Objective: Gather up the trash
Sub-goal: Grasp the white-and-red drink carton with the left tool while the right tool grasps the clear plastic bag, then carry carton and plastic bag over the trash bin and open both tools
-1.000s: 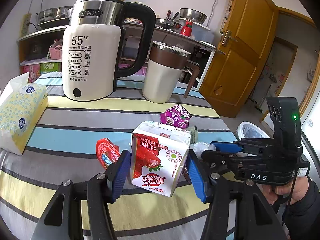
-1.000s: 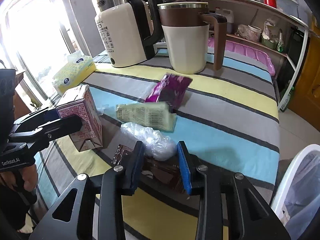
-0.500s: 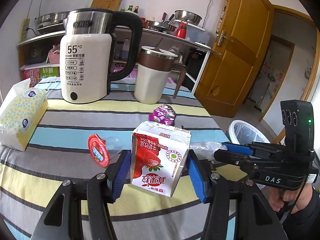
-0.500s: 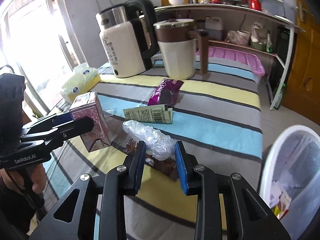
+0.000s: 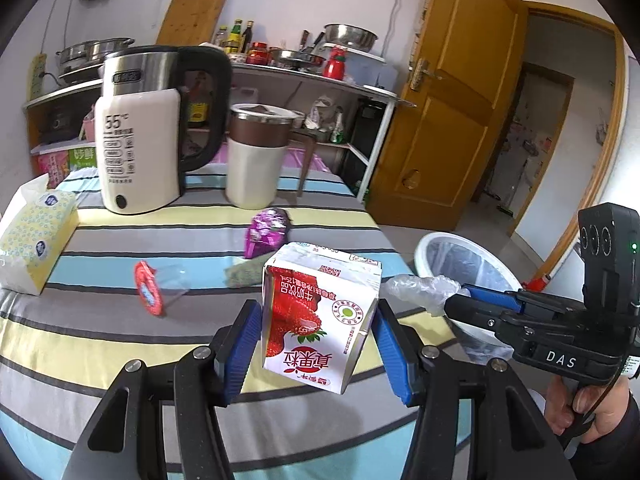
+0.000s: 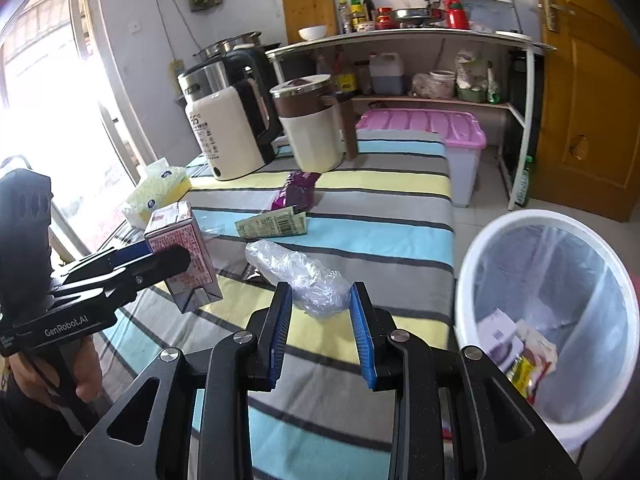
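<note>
Both tongs loaded above the striped table
Left gripper (image 5: 316, 344) clamps the milk carton (image 5: 320, 312) (mid-frame); right gripper (image 6: 322, 320) clamps the plastic wrap (image 6: 300, 276).

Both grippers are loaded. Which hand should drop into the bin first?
Right, probably. The right gripper holds the crumpled plastic close beside the white bin. The left gripper, holding the strawberry milk carton, is farther from the bin, over the striped table.
</note>
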The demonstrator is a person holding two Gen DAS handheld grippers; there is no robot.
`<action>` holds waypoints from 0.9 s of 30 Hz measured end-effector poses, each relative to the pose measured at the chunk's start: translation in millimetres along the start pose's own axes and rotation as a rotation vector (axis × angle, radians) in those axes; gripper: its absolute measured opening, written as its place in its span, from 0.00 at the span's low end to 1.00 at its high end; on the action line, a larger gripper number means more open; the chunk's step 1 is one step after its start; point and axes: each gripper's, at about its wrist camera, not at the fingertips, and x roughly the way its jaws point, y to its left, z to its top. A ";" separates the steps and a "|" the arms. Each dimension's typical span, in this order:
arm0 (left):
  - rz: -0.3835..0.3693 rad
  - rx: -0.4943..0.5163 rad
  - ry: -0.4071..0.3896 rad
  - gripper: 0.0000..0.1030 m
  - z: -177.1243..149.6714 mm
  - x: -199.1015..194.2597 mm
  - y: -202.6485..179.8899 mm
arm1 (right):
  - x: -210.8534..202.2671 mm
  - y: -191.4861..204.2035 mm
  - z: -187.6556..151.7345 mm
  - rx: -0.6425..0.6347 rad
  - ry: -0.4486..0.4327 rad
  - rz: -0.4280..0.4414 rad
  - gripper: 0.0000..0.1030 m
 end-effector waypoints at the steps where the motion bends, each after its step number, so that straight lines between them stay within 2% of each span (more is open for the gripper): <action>1: -0.005 0.005 0.001 0.55 -0.5 -0.4 -4.1 | -4.0 -2.0 -2.0 0.006 -0.004 -0.004 0.30; 16: -0.067 0.080 0.014 0.55 2.3 5.1 -55.9 | -52.0 -36.4 -19.3 0.080 -0.068 -0.069 0.30; 27: -0.137 0.145 0.024 0.55 9.0 26.4 -101.9 | -81.1 -81.9 -30.3 0.165 -0.101 -0.157 0.30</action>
